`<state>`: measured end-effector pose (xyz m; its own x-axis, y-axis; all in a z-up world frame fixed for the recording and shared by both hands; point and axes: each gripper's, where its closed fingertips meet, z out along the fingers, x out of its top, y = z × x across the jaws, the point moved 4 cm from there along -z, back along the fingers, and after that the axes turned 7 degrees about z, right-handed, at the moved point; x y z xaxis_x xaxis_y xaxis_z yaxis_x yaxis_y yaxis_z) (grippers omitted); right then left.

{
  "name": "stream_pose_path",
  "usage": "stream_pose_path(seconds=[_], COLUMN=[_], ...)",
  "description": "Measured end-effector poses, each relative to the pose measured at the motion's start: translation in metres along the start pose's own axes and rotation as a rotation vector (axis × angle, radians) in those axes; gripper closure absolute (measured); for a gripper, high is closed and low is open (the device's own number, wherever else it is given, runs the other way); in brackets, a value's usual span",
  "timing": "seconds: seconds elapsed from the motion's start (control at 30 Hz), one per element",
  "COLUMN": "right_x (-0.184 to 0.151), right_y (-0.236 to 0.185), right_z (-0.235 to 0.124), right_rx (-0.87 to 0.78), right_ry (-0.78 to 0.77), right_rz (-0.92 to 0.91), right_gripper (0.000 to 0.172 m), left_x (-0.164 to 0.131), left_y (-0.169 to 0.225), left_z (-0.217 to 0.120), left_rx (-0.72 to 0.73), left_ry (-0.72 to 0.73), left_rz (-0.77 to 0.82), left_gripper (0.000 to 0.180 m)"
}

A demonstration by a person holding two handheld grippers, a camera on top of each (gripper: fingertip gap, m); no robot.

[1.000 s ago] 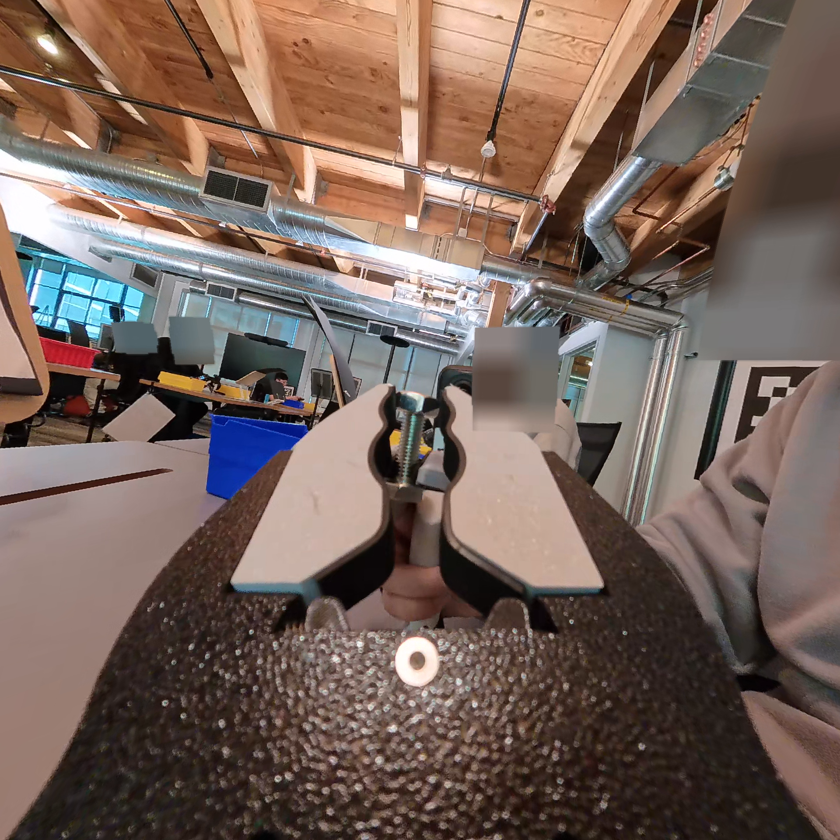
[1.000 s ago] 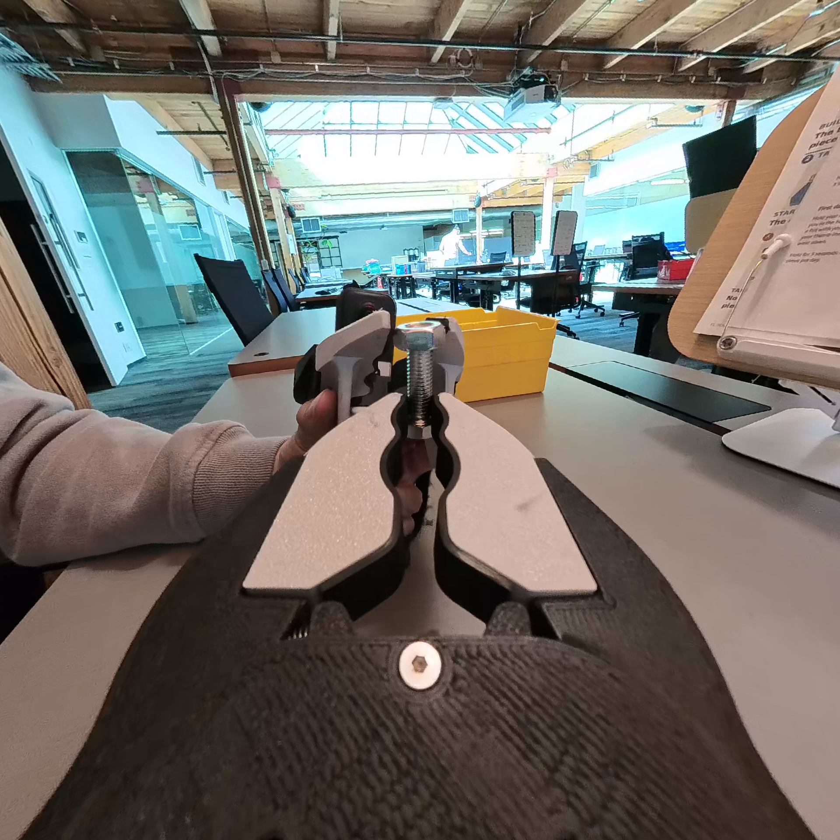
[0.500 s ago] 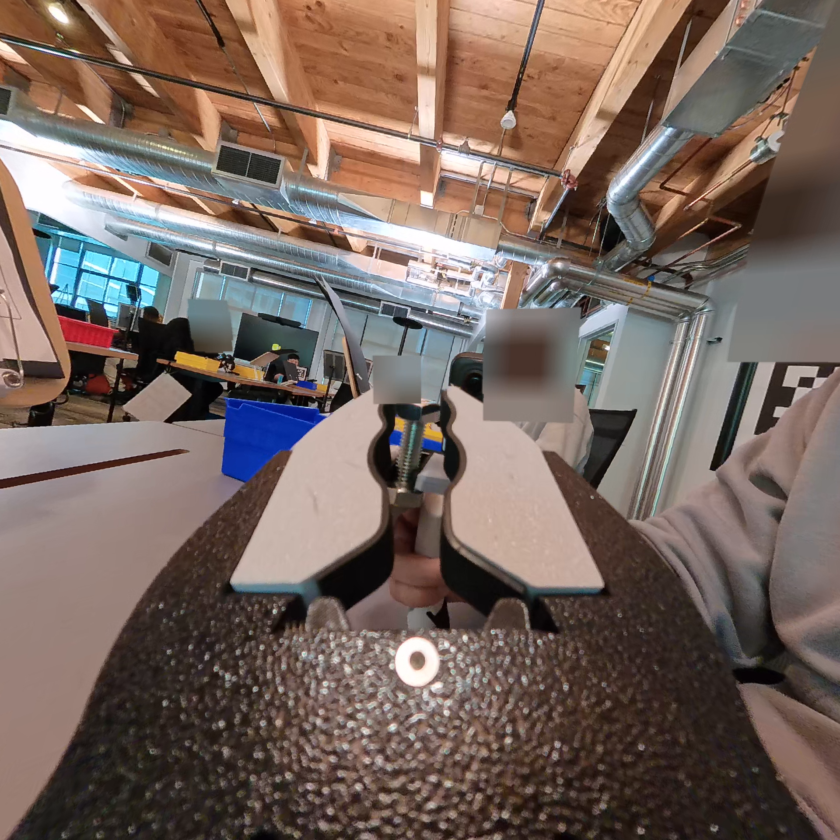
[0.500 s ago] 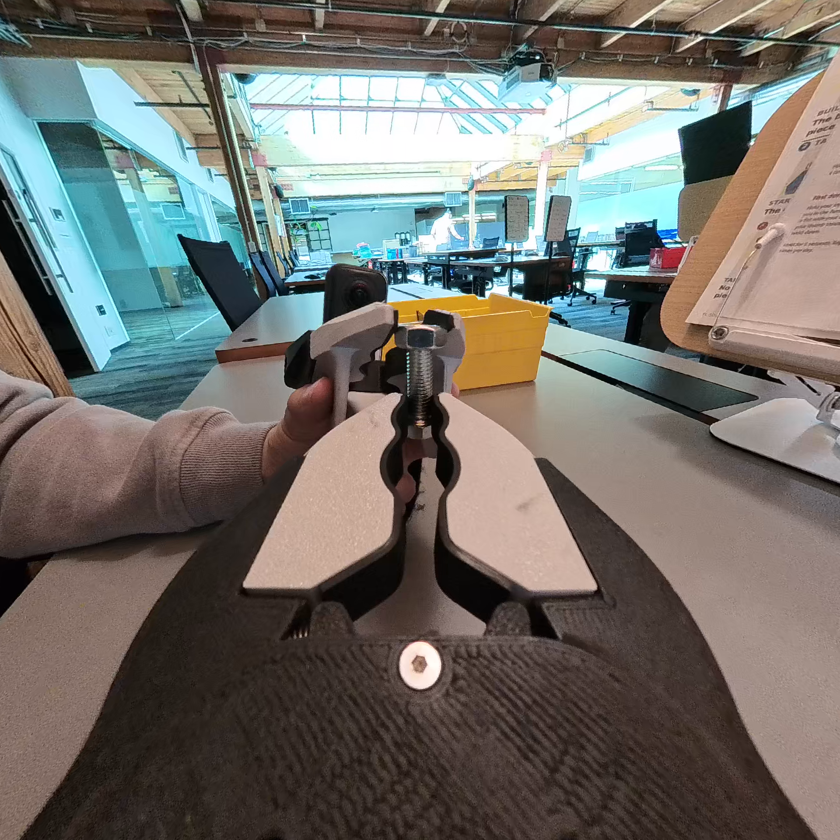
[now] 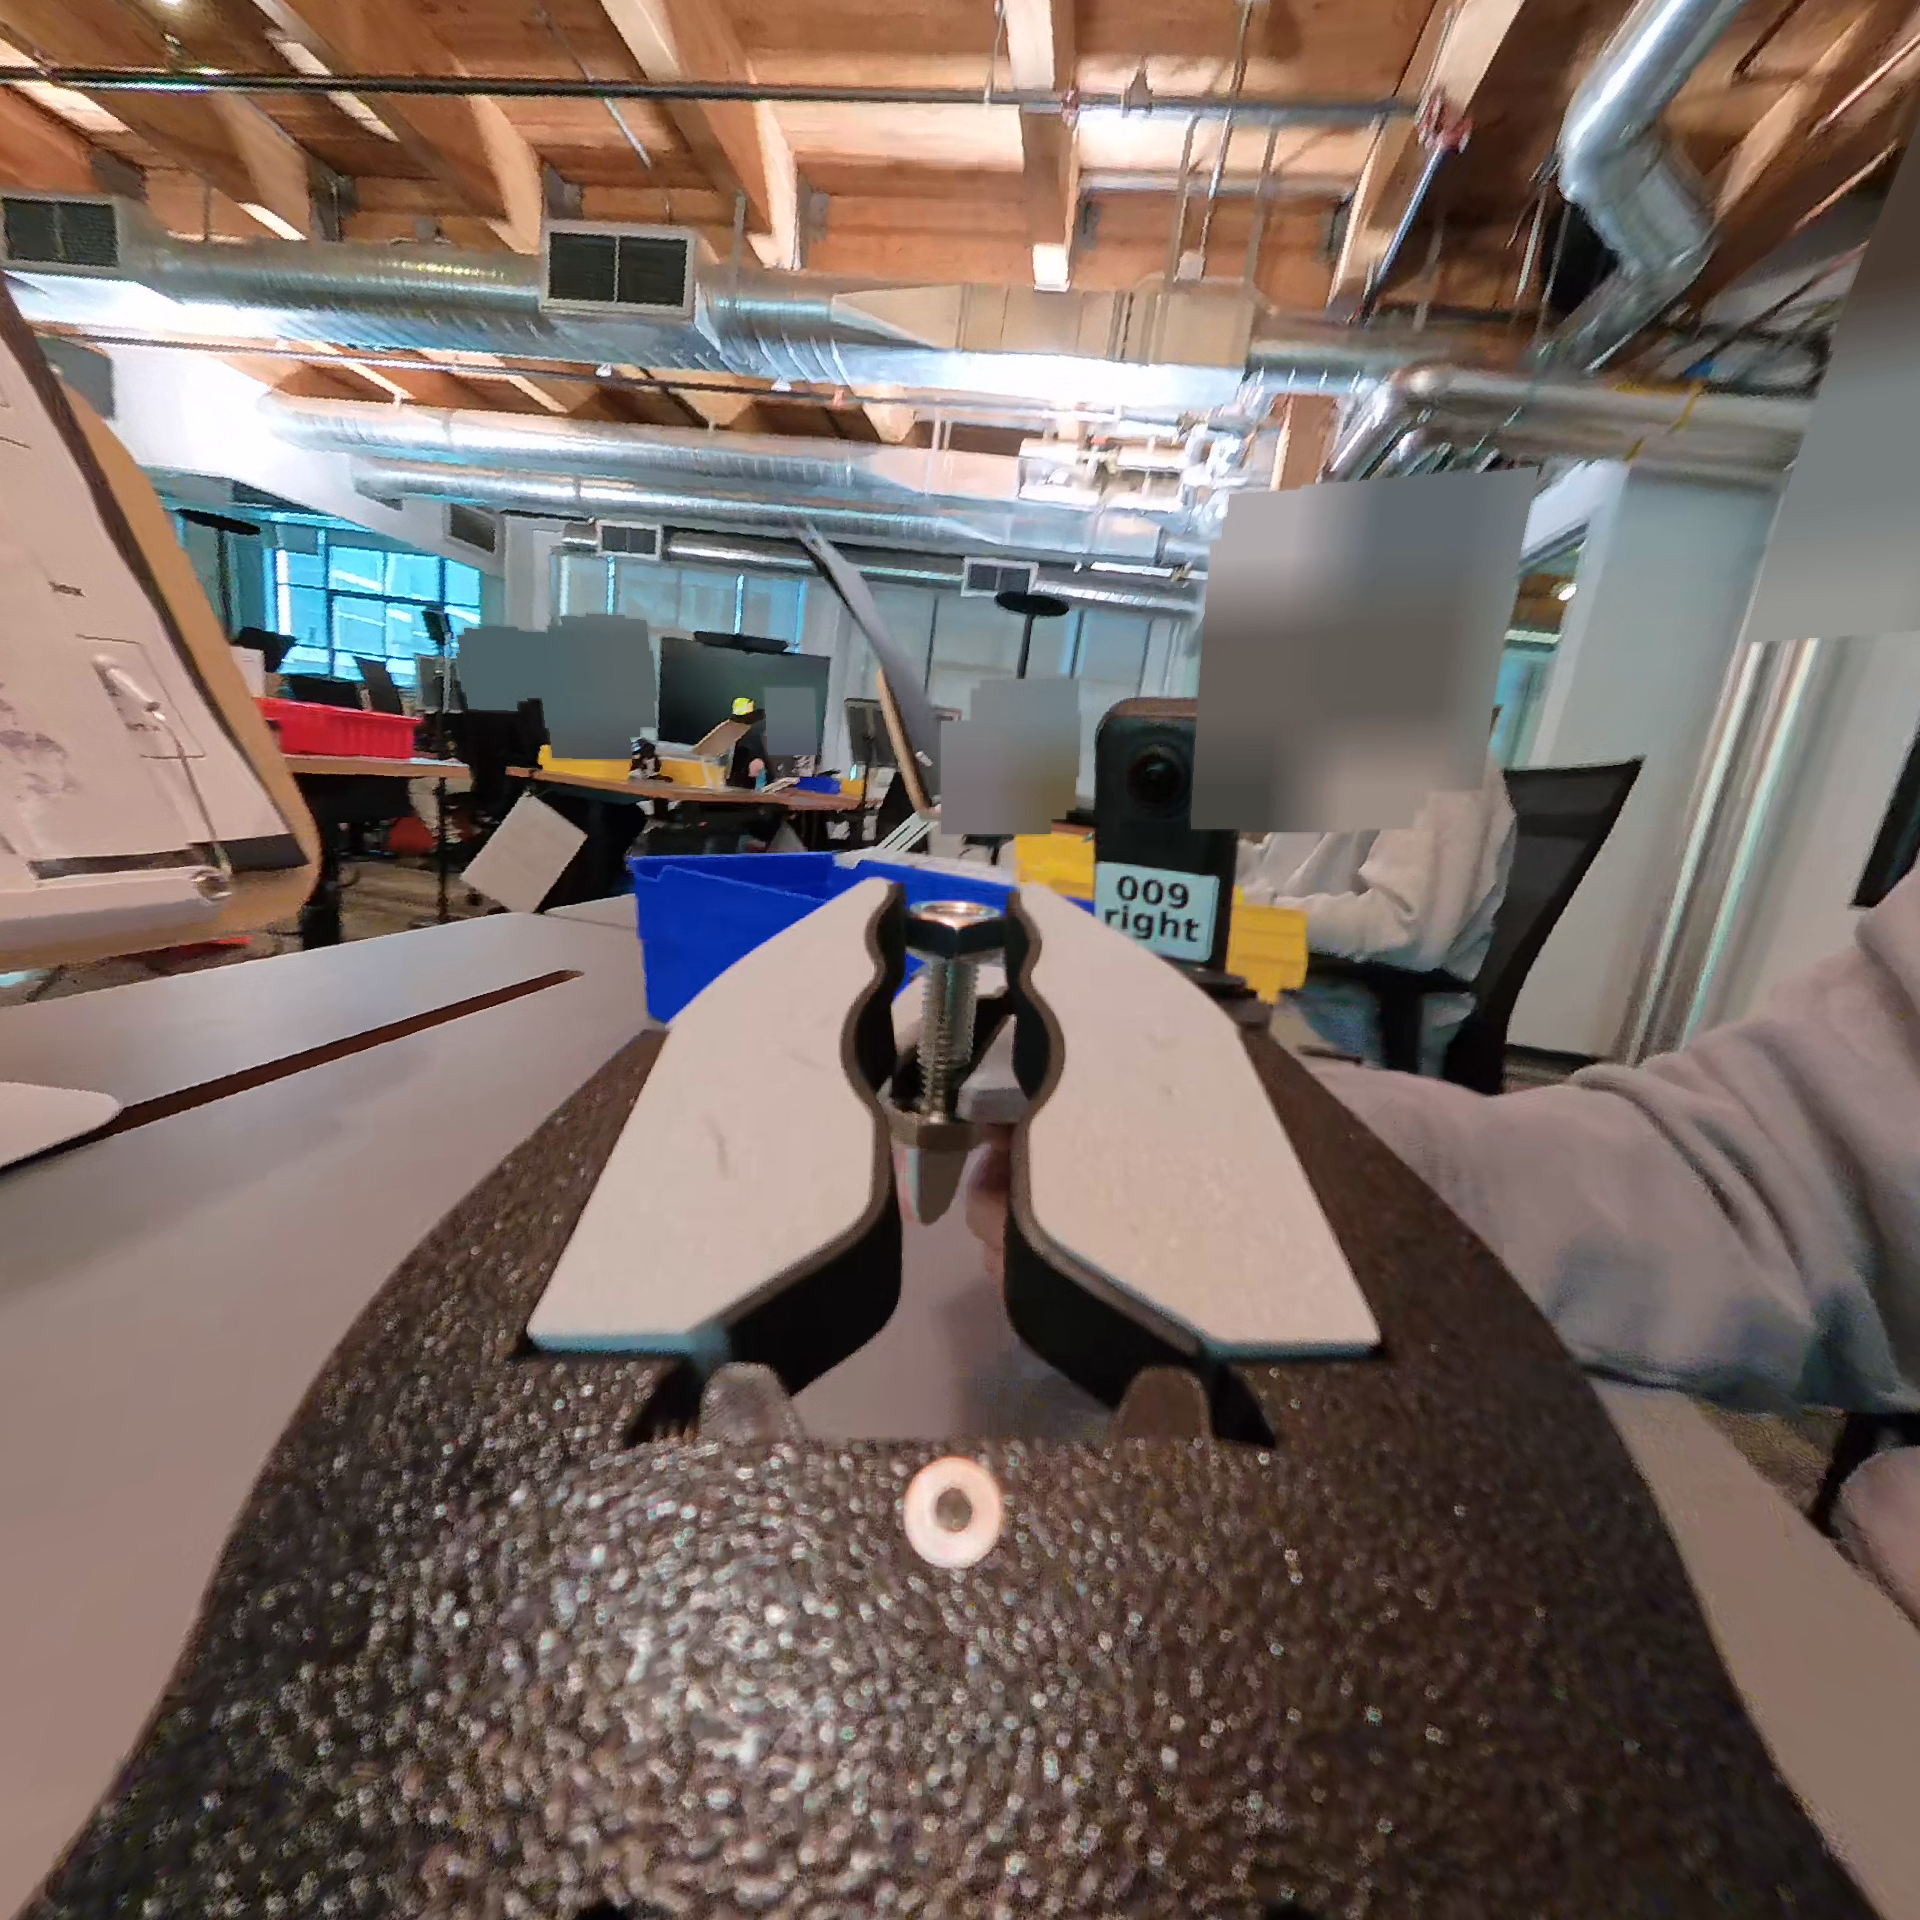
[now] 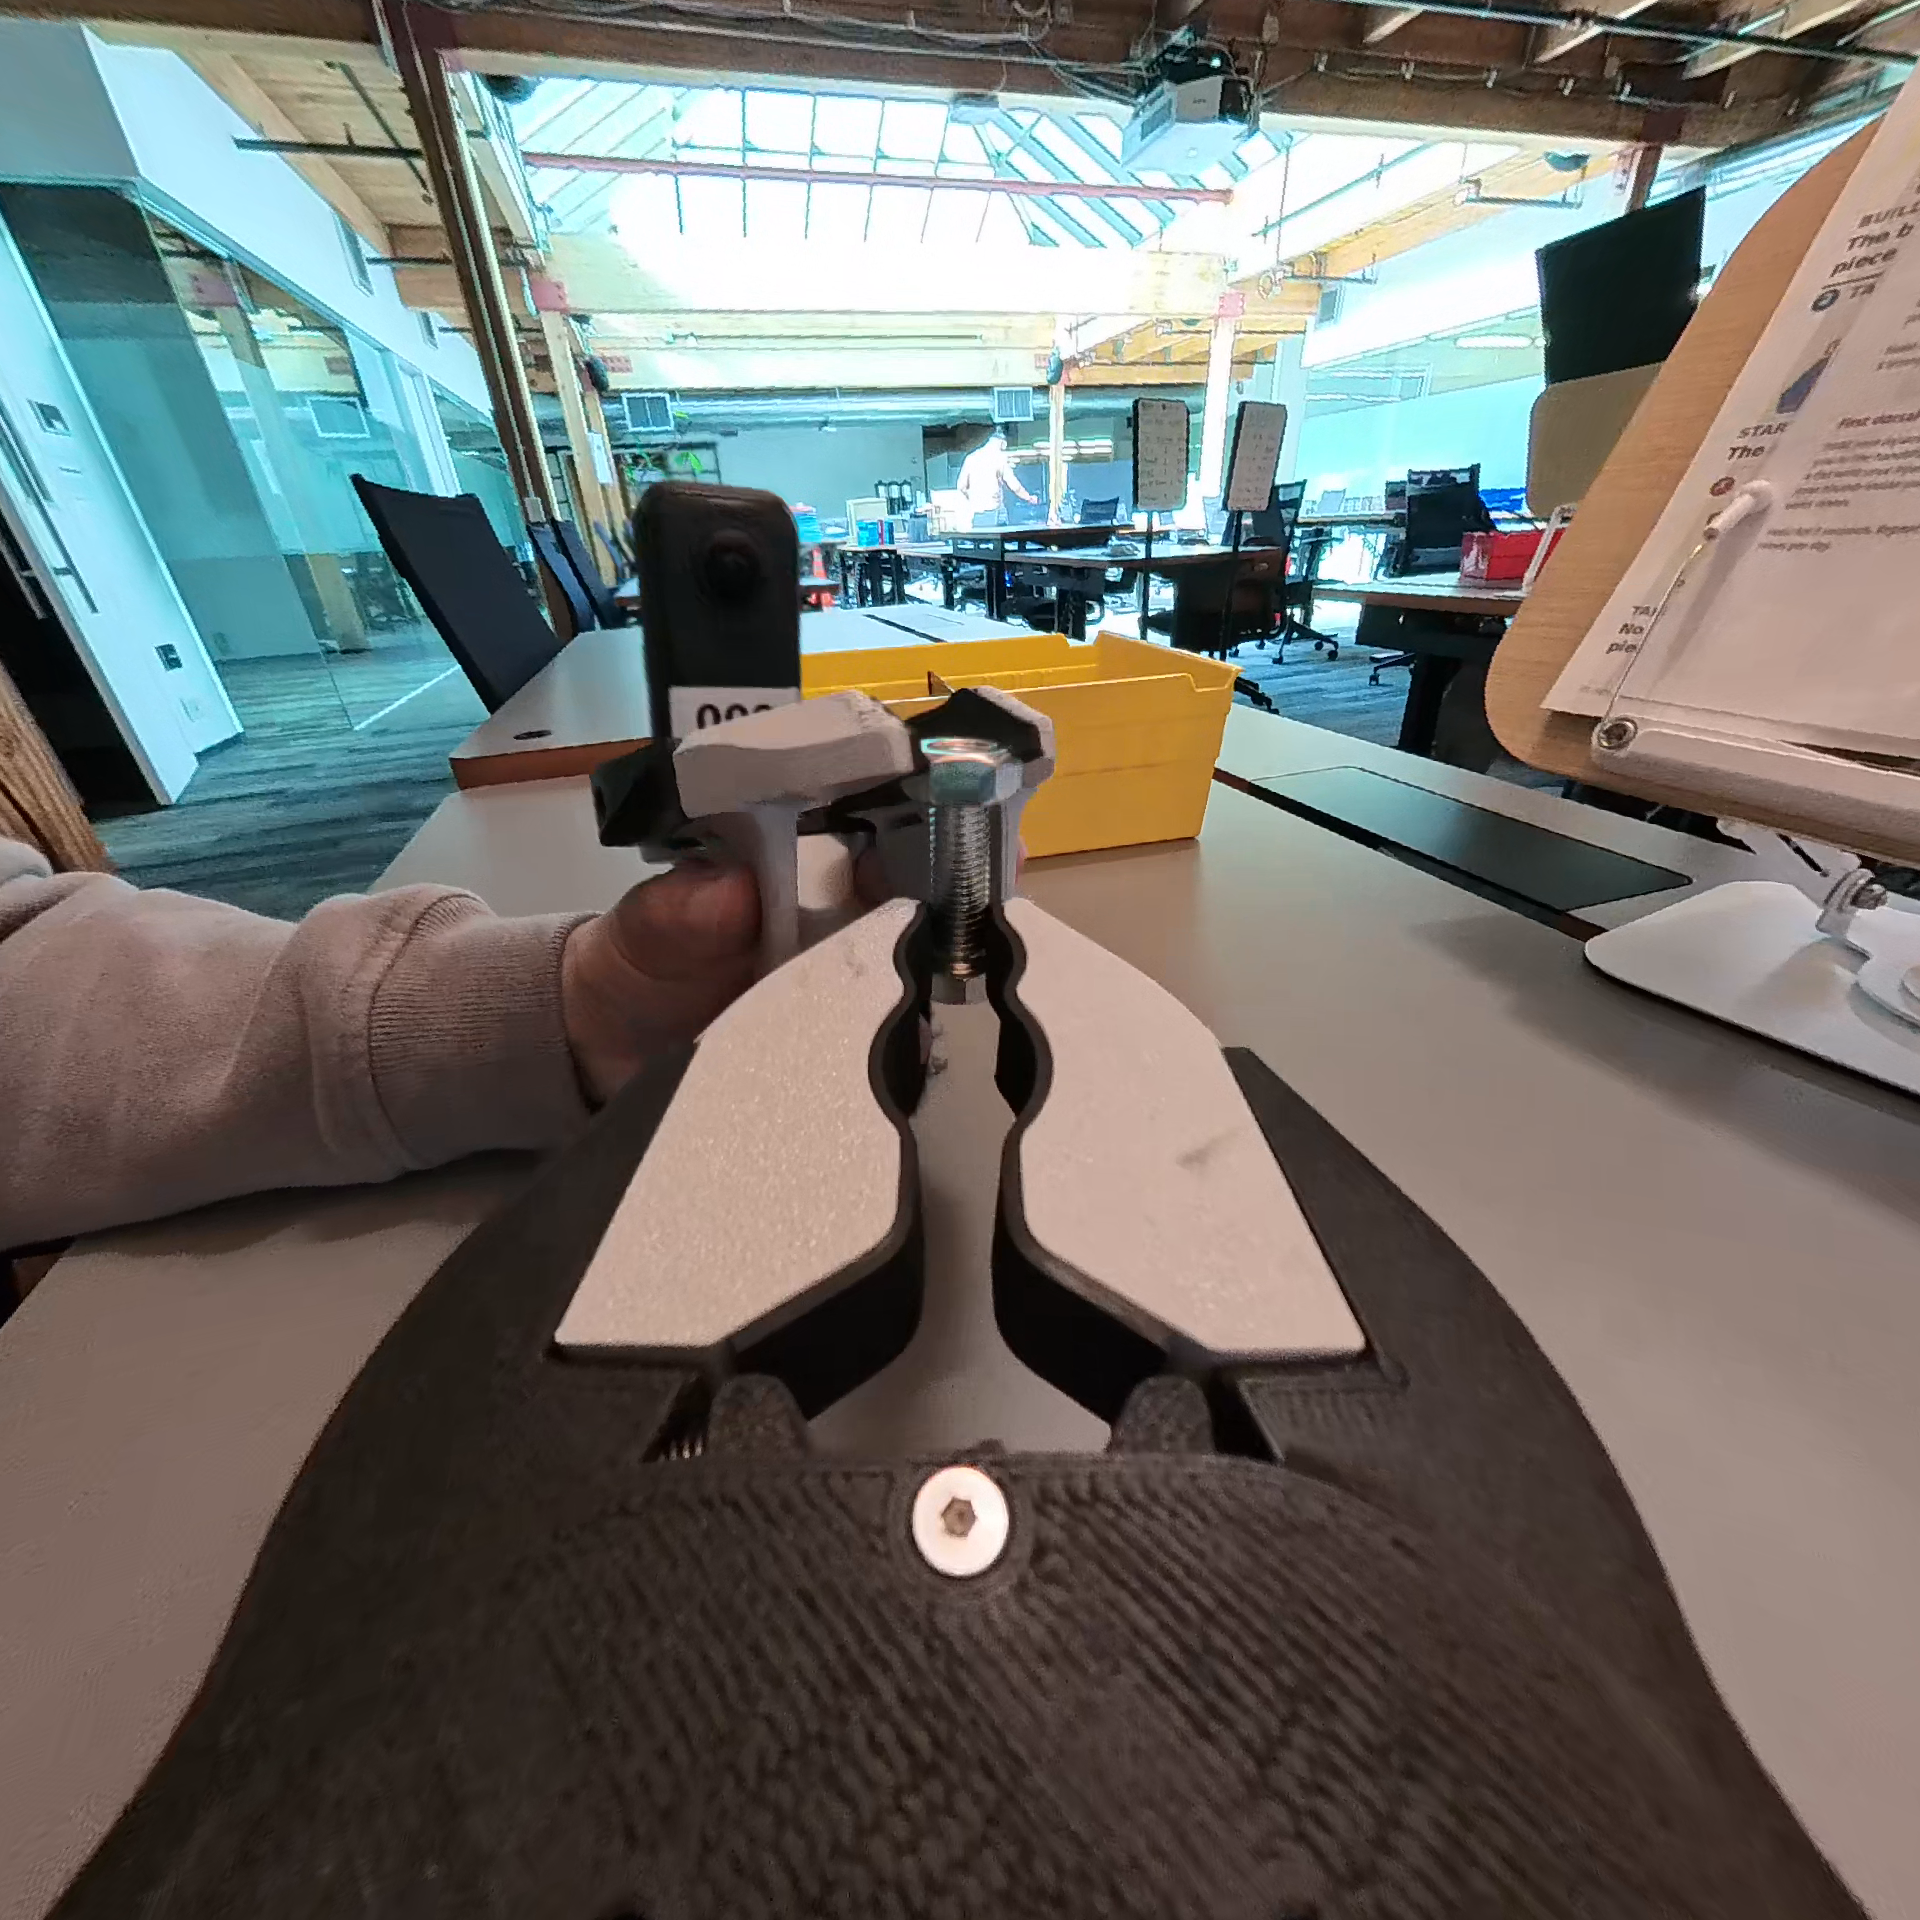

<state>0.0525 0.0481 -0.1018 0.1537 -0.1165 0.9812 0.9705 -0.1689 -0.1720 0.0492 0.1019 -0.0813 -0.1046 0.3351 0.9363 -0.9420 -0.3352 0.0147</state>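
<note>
- Bolt (image 5: 943, 1013), silver and threaded, stands upright above the grey worktop (image 6: 1455, 1091), between both hand-held grippers.
- Left hand-held gripper (image 5: 951, 925) clenches its hex head.
- Right hand-held gripper (image 6: 961, 935) grasps its lower threaded end.

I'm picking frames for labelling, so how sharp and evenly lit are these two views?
Left wrist view: background desks and ceiling smeared by motion blur, bolt fairly crisp, straight pipes bowed by the wide lens. Right wrist view: skylight blown out to white, the bolt sharp, the other gripper holding its head slightly soft, table evenly lit.
</note>
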Motion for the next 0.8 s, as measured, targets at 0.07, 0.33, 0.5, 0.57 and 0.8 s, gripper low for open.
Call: stream_pose_path(seconds=[0.07, 0.33, 0.5, 0.57, 0.8], right_x=[-0.0008, -0.0015, 0.0001, 0.0009, 0.0024], right_y=[0.0013, 0.0013, 0.0006, 0.0007, 0.0014], right_z=[-0.0001, 0.0003, -0.0002, -0.0007, -0.0017], right_rx=[-0.01, -0.01, -0.003, -0.001, 0.0], right_ry=[-0.007, -0.011, -0.001, 0.002, 0.019], right_rz=[-0.006, -0.008, -0.001, 0.001, 0.016], right_gripper=[0.163, 0.163, 0.163, 0.163, 0.163], left_x=[-0.0008, -0.0015, -0.0003, 0.001, 0.0026], left_y=[-0.0005, -0.0012, -0.0002, -0.0002, -0.0041], left_z=[0.0005, -0.0007, -0.0004, -0.0008, -0.003], left_rx=[0.013, -0.002, -0.008, -0.01, 0.04], left_ry=[-0.026, -0.011, 0.0, 0.007, -0.017], left_rz=[0.017, -0.033, -0.038, -0.037, 0.015], left_gripper=[0.164, 0.164, 0.154, 0.152, 0.152])
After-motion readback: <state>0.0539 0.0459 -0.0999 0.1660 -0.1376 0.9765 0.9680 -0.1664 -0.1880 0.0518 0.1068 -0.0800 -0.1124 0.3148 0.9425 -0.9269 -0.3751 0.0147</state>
